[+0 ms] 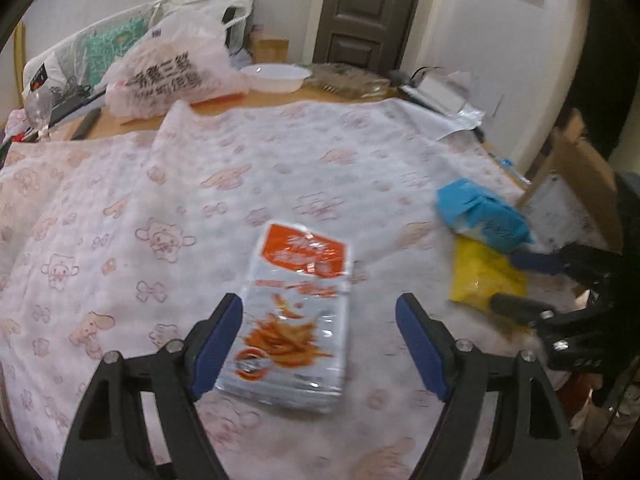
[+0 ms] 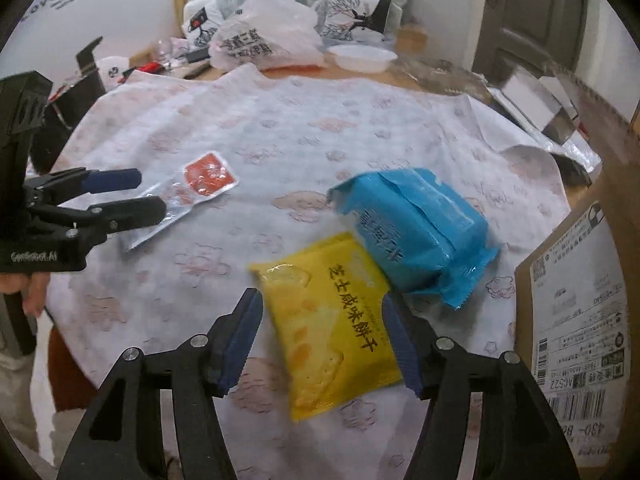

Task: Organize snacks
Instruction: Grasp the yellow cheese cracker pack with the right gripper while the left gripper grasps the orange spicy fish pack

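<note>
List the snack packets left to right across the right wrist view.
silver-and-orange packet → yellow cracker packet → blue packet

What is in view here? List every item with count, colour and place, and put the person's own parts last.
silver-and-orange snack packet: 1, silver with orange, flat on the cloth between the left fingers
yellow cracker packet: 1, yellow, flat on the cloth between the right fingers
blue snack packet: 1, blue, touching the yellow packet's far corner
tablecloth: 1, white with pink cartoon print, covering the table
plastic shopping bag: 1, pale pink with dark print, far side
bowl: 1, white, right of that bag
cardboard box: 1, brown with shipping label, right edge
door: 1, dark brown, back wall
left gripper: 1, black with blue pads, open
right gripper: 1, same colours, open
</note>
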The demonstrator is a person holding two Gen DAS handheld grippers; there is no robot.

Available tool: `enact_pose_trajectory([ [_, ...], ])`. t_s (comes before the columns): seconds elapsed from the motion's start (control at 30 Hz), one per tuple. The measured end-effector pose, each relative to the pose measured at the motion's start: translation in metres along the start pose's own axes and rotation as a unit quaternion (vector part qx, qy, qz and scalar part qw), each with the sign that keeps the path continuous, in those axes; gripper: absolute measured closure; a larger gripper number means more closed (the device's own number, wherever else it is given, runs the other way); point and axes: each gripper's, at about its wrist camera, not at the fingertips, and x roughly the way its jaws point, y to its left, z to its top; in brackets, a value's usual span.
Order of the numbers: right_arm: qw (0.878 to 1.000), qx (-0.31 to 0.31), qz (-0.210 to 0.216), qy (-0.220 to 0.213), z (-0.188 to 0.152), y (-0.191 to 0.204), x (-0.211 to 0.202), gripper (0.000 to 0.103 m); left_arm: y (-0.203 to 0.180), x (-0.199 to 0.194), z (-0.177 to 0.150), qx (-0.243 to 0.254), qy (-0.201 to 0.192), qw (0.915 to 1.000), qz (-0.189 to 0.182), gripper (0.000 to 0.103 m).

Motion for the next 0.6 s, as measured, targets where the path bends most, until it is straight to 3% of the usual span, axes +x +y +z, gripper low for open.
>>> enact_pose_trajectory([
  [0.37, 1.0, 0.007, 0.018, 0.021, 0.002, -0.007, 0.01, 0.024, 0.005, 0.015, -0.001, 0.023, 0.026, 0.9994, 0.003, 0.026],
  [0.5, 0.998, 0.005, 0.063, 0.026, -0.001, 0.001, 0.004, 0.024, -0.001, 0.013, -0.005, 0.039, 0.029, 0.9988, 0.002, 0.032],
  [0.6, 0.998, -0.003, 0.052, 0.024, -0.002, 0.007, 0.005, 0.025, 0.0, 0.013, -0.005, 0.029, 0.025, 0.9992, 0.016, 0.034],
])
